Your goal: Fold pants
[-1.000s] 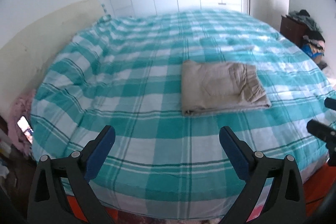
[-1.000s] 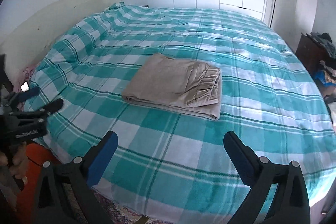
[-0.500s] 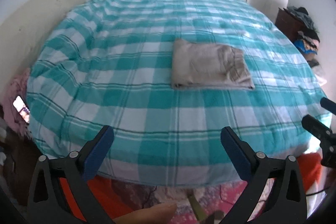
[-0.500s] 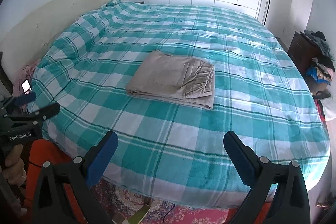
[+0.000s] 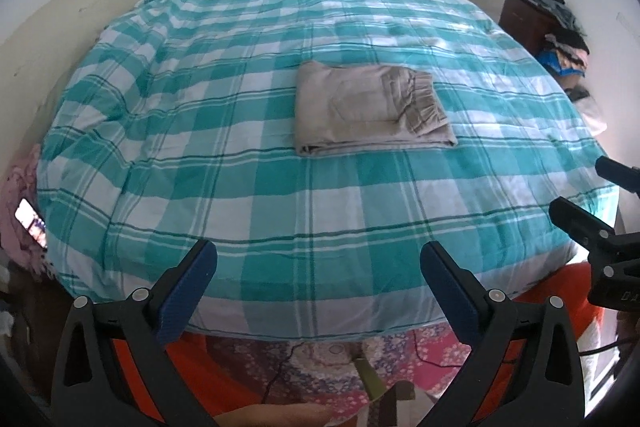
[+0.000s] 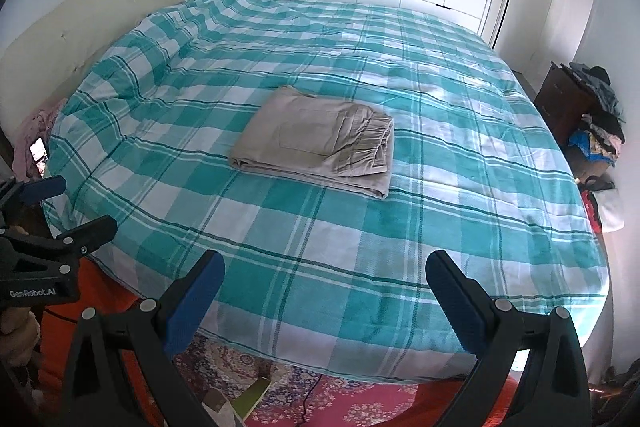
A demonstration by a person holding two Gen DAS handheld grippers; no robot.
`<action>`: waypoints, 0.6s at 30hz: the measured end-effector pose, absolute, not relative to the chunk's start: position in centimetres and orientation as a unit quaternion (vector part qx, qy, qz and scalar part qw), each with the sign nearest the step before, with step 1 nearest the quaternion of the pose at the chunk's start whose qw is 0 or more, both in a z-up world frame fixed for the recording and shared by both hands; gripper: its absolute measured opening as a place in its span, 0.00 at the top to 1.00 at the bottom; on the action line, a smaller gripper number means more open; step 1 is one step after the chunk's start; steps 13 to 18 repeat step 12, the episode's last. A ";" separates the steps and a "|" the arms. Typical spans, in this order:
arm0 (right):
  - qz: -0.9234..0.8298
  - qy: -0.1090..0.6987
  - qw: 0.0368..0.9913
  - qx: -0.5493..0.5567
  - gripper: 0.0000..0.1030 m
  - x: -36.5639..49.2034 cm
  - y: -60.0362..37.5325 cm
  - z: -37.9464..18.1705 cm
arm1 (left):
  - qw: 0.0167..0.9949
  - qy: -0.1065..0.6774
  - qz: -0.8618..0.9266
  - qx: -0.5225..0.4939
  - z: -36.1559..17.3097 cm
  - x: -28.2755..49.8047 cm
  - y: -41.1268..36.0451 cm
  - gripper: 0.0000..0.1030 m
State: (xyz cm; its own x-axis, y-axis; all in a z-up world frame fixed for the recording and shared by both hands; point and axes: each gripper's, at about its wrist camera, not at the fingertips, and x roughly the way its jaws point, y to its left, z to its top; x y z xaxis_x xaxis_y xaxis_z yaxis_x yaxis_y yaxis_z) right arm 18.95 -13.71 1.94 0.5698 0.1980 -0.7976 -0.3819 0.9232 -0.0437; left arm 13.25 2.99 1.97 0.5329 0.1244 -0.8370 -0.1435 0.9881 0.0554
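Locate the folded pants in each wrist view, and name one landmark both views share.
Left wrist view: the folded pants lie on the checked bedspread, slightly right of centre in the upper half.
Right wrist view: the folded pants lie on the bedspread just left of centre, waistband end to the right.
Shared landmark: the pile of clothes by the wall at the right edge.
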 end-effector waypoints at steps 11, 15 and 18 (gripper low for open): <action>0.165 0.435 0.879 -0.106 0.03 19.2 -14.1 1.7 | 0.880 0.467 0.081 -0.018 2.1 13.3 3.2 0.01; 0.166 0.435 0.879 -0.106 0.03 19.1 -13.9 1.6 | 0.881 0.467 0.081 -0.017 2.2 13.3 3.2 0.01; 0.166 0.435 0.879 -0.106 0.03 19.1 -13.9 1.6 | 0.881 0.467 0.081 -0.017 2.2 13.3 3.2 0.01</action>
